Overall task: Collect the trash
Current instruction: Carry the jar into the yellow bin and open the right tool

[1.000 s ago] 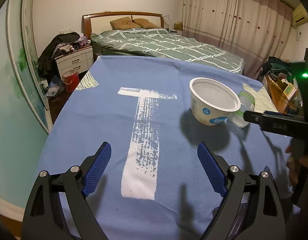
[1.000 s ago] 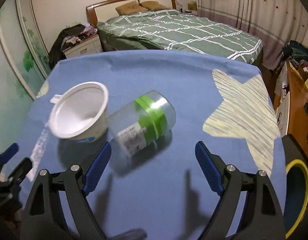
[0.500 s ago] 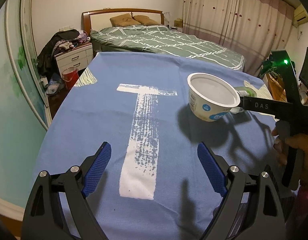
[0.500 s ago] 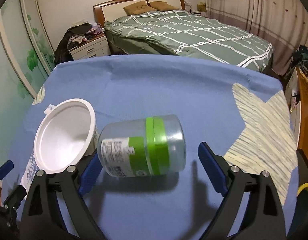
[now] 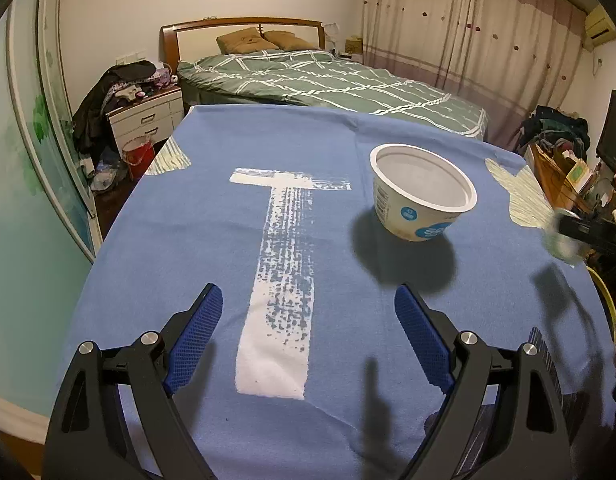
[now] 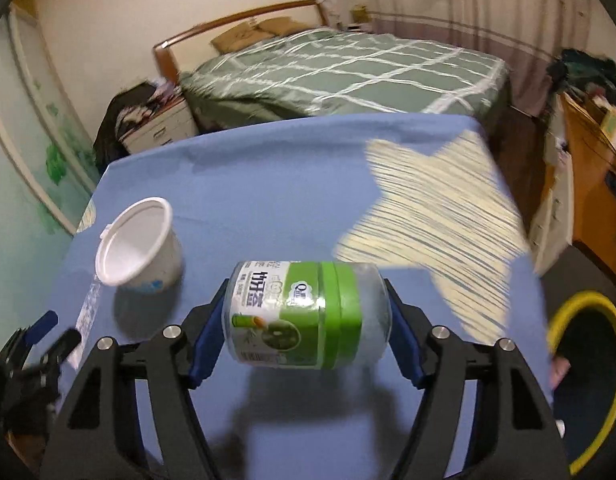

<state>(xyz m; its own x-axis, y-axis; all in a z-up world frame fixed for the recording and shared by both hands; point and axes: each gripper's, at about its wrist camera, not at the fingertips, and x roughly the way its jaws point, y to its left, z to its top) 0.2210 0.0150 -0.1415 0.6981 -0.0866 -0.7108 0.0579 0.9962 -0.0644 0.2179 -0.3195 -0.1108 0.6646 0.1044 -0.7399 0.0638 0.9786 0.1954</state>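
My right gripper (image 6: pixel 305 330) is shut on a clear plastic jar with a green label (image 6: pixel 308 314), held sideways above the blue tablecloth (image 6: pixel 267 184). A white yogurt cup (image 6: pixel 137 248) stands upright on the cloth to its left; it also shows in the left wrist view (image 5: pixel 422 192), ahead and right of my left gripper (image 5: pixel 308 336), which is open and empty low over the cloth. The right gripper with the jar shows blurred at the right edge of the left wrist view (image 5: pixel 568 236).
A yellow-rimmed bin (image 6: pixel 588 380) stands on the floor off the table's right edge. A bed (image 5: pixel 328 84) lies beyond the table, a nightstand (image 5: pixel 145 120) at the far left, cluttered shelves (image 5: pixel 564 168) at the right.
My right gripper has shut on the jar, lifted it off the cloth and swung right, away from the cup. My left gripper has stayed about where it was.
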